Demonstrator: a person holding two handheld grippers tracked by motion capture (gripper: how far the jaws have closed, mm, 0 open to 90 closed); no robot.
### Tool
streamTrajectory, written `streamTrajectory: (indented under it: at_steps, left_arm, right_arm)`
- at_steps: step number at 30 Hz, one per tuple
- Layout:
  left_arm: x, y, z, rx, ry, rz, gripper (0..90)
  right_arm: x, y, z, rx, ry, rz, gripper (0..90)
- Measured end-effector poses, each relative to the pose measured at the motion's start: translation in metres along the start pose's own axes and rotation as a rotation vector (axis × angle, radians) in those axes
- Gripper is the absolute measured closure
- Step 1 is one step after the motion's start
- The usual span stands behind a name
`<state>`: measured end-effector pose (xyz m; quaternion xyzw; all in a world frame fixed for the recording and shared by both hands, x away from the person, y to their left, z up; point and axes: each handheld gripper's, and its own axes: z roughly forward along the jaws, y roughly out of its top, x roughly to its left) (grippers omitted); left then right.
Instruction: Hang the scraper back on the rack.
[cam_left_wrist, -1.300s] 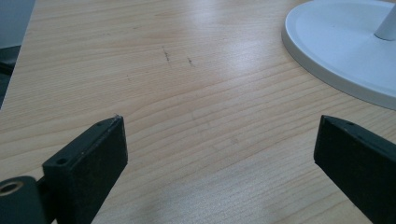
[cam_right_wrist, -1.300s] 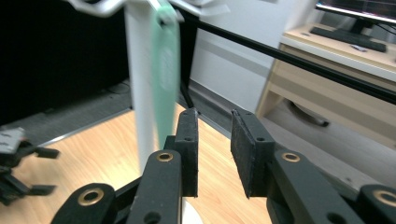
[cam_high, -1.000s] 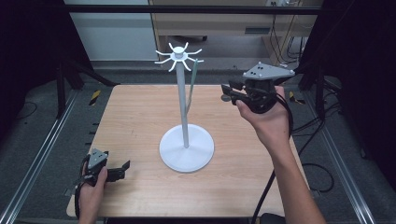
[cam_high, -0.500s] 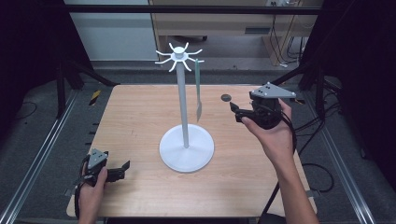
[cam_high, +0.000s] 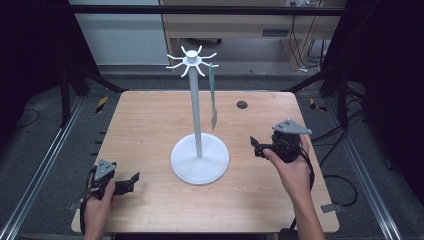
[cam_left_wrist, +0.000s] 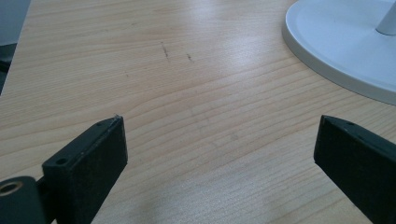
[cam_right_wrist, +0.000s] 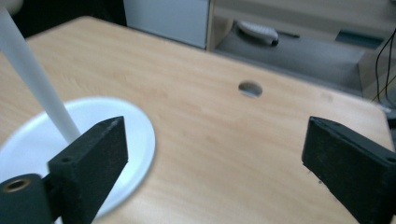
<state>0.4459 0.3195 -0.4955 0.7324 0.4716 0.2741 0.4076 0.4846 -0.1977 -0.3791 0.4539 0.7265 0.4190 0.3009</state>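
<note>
A white stand (cam_high: 196, 110) with a round base (cam_high: 200, 159) rises from the middle of the wooden table (cam_high: 150, 125); hooks spread from its top (cam_high: 191, 60). A long green utensil (cam_high: 213, 97) hangs from one right-hand hook. My right gripper (cam_high: 255, 147) is open and empty, low over the table to the right of the base, jaws pointing left. In the right gripper view the base (cam_right_wrist: 28, 144) and pole (cam_right_wrist: 32, 79) lie beyond its left jaw. My left gripper (cam_high: 132, 181) is open and empty near the front left corner; the base (cam_left_wrist: 345, 51) shows ahead of it.
A dark round hole (cam_high: 242, 104) sits in the table at the back right, also the hole (cam_right_wrist: 250, 88) ahead of the right gripper. Metal rails (cam_high: 45, 165) flank the table. A desk and cables stand beyond the far edge.
My right gripper has come down and toward the front, from near the hanging utensil at the back right to beside the base. The utensil stays on its hook. The left gripper has not moved.
</note>
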Motion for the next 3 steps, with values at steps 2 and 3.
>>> streamTrajectory:
  at_steps: [2, 3]
  left_arm:
    - [0.000, 0.000, 0.000, 0.004, -0.002, 0.003, 2.3]
    - [0.000, 0.000, 0.001, 0.003, -0.002, 0.001, 2.3]
  right_arm:
    - [0.000, -0.015, 0.005, 0.019, -0.006, 0.009, 7.4]
    - [-0.001, -0.022, 0.008, 0.023, -0.003, 0.018, 7.1]
